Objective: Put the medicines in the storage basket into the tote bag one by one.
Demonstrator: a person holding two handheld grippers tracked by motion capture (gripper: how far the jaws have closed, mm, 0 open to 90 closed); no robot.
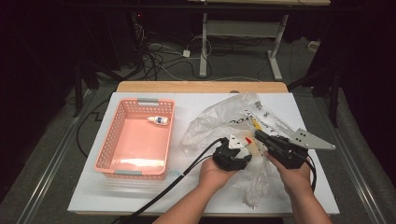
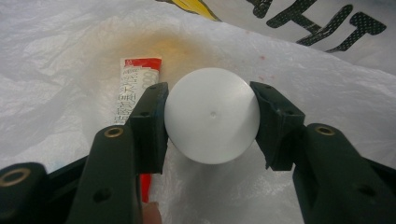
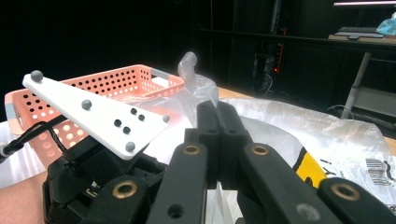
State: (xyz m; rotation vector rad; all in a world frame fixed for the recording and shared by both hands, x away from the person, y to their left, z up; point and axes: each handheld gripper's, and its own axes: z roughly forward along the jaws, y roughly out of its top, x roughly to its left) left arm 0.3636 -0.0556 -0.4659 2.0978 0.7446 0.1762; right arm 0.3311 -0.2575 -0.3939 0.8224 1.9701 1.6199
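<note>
Plastic bag lies crumpled on the white bench, right of a pink basket holding a small white bottle. The left gripper has its fingers pinching a white round cap, seemingly of a container reaching into the bag, beside a red-and-white tube seen through the film. The right gripper has its fingers pressed together on a fold of the bag's film. To extract the container cleanly, judged from this pose: keep the right pinch steady to hold the bag back, keep the cap centred between the pads, and draw straight out without snagging film.
</note>
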